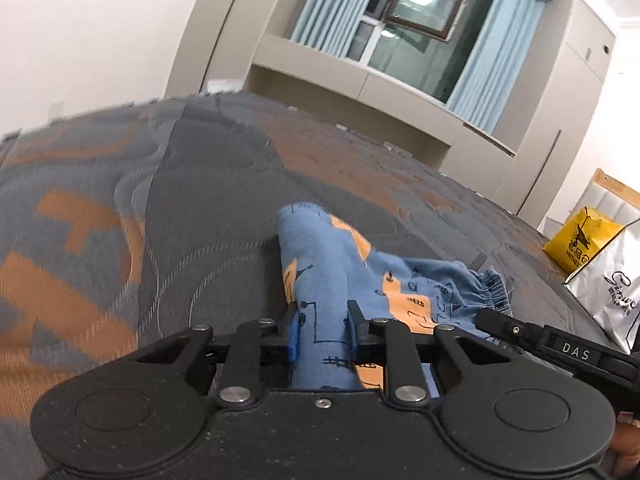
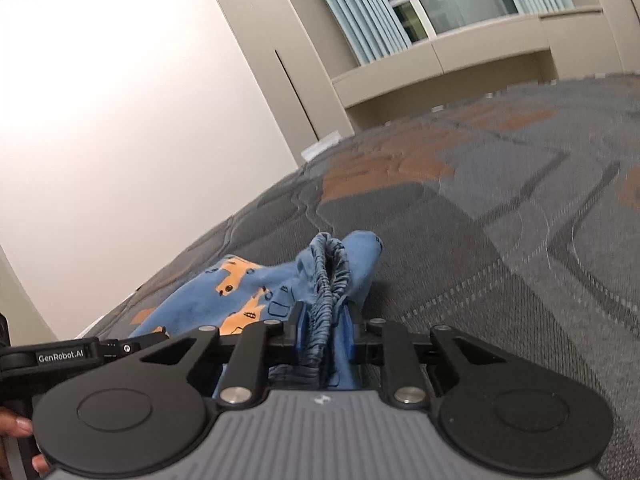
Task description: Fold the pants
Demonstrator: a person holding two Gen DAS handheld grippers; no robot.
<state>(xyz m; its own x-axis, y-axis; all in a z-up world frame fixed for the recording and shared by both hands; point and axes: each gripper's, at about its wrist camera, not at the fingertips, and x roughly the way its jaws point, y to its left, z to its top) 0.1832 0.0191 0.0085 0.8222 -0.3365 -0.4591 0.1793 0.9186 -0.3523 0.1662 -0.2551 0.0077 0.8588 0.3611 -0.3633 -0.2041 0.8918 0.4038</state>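
My left gripper point(image 1: 323, 330) is closed on a bunched leg of the blue-and-orange pants point(image 1: 340, 272); my right gripper point(image 2: 325, 330) is clamped across the gathered elastic waistband point(image 2: 334, 280). The pants hang between the two grips, the far end of the leg draped on the grey-and-orange mattress point(image 1: 160, 200), near its middle.

Risks, as I judge them: each grip holds a crumpled wad rather than a flat edge, so any fold laid from here would likely set in wrinkles or a twist. Uneven pulling could slip the elastic from the right jaws, and the draped end could drag and roll under.

Containers: a yellow bag point(image 1: 576, 244) and a silver bag point(image 1: 608, 284) stand at the mattress's far edge, touching; their contents are hidden.
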